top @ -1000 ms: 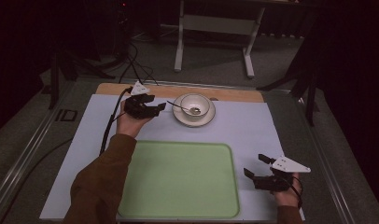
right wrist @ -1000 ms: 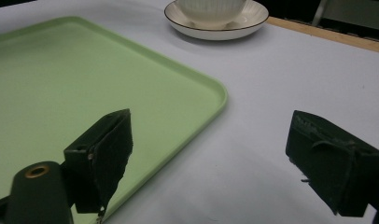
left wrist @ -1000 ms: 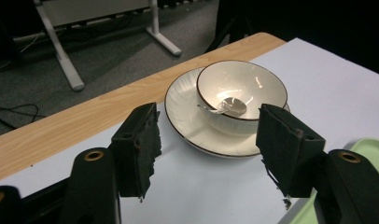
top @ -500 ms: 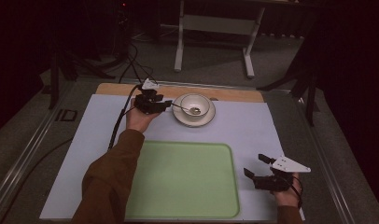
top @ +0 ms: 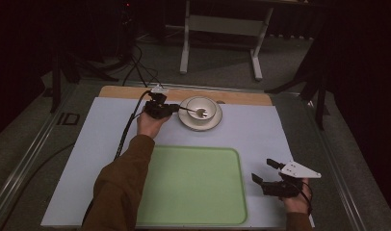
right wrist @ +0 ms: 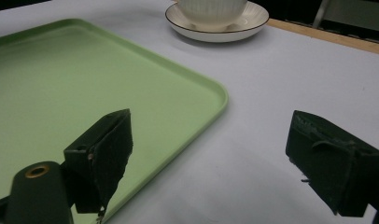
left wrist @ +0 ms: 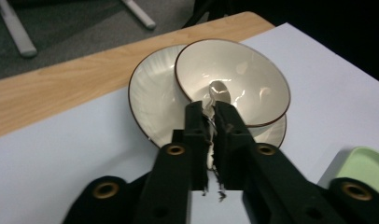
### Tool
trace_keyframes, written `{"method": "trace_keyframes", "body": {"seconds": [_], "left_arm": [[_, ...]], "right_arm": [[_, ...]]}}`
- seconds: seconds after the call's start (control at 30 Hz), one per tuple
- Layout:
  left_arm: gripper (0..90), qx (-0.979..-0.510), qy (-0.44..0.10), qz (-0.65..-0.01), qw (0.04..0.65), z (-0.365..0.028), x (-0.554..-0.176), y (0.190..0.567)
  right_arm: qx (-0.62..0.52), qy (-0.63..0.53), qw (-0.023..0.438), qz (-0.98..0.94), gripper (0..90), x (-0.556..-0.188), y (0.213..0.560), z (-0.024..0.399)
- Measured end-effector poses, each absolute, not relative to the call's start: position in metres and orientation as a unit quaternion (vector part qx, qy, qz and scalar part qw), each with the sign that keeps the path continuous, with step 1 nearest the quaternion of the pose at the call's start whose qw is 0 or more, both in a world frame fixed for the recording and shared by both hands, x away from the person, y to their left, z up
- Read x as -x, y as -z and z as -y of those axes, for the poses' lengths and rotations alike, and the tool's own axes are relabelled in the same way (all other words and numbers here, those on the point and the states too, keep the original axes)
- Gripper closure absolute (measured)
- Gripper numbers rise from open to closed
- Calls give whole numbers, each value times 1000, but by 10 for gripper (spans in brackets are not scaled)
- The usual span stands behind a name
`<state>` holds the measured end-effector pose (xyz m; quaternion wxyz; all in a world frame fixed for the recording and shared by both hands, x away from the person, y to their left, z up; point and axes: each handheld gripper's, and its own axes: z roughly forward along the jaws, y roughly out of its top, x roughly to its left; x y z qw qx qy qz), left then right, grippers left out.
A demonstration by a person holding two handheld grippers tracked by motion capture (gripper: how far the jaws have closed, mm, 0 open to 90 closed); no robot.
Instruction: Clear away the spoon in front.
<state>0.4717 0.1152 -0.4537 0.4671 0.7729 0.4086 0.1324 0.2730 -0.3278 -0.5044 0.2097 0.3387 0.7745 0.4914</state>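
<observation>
Left tool [left wrist: 207, 114] just closing, jaws now pinching spoon [left wrist: 219, 93] handle inside bowl [left wrist: 234, 79] on saucer [left wrist: 152, 100], near surface's far edge. Thin grip; spoon may slip, tip bowl. Right tool [right wrist: 208, 154] gapes, idle.

Dim room, lit table

A white mat [top: 280, 134] covers a wooden table [top: 241, 96]; beyond it lies a grey floor [top: 222, 53] with a white metal stand [top: 222, 29], black cables [top: 136, 62] and darkness all around.
</observation>
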Motion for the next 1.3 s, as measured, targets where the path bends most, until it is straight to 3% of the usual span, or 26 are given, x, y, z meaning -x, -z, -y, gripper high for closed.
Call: {"method": "trace_keyframes", "body": {"seconds": [1.3], "left_arm": [[890, -747, -213, -356, 520, -133, -428, 408]], "right_arm": [[-339, -487, 209, -777, 144, -273, 505, 327]]}}
